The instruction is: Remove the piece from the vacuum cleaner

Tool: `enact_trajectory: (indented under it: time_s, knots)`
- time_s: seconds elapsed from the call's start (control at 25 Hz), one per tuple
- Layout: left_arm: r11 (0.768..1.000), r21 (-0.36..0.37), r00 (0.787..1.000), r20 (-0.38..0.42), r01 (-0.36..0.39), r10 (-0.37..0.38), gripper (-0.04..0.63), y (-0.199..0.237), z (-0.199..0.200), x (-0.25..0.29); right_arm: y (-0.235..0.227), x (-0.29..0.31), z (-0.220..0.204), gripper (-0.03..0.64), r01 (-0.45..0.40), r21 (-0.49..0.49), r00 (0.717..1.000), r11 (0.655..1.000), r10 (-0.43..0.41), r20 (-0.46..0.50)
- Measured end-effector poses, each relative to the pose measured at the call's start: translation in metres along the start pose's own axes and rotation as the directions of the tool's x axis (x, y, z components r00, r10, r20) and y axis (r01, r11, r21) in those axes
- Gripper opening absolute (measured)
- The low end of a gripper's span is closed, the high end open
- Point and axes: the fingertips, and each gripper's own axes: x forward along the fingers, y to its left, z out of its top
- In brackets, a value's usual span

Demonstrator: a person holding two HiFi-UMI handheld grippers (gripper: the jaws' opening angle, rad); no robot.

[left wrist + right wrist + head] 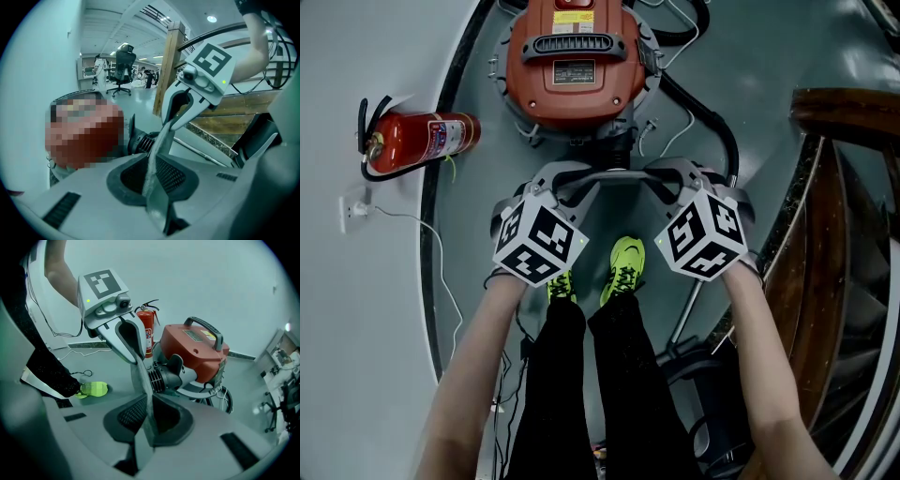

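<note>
No text can be read anywhere. In the head view, the orange vacuum cleaner (pixel 577 66) at upper centre carries a pale label (pixel 574 19) and a dark plate (pixel 574 72), both too small to read. The fire extinguisher (pixel 417 142) at upper left bears a printed band (pixel 441 134), equally illegible. The left marker cube (pixel 539 244) and the right marker cube (pixel 705 234) show only black-and-white square patterns, no letters.

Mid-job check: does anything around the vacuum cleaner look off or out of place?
Nothing looks spilled or broken. The fire extinguisher stands upright by the wall; the left tongs and right tongs both grip the grey piece. Only a loose black cable loops on the floor beside the green shoe.
</note>
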Motion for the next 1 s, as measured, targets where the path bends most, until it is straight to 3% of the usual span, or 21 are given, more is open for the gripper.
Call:
enact_trajectory:
  time_s: [1.0]
  knots:
    - [0.999,0.053,1.0,-0.017,0.009,-0.008,0.052,-0.026,-0.004,-0.007,0.024,-0.012,-0.007,0.038,-0.006,-0.04,1.0,0.999,0.005,-0.023]
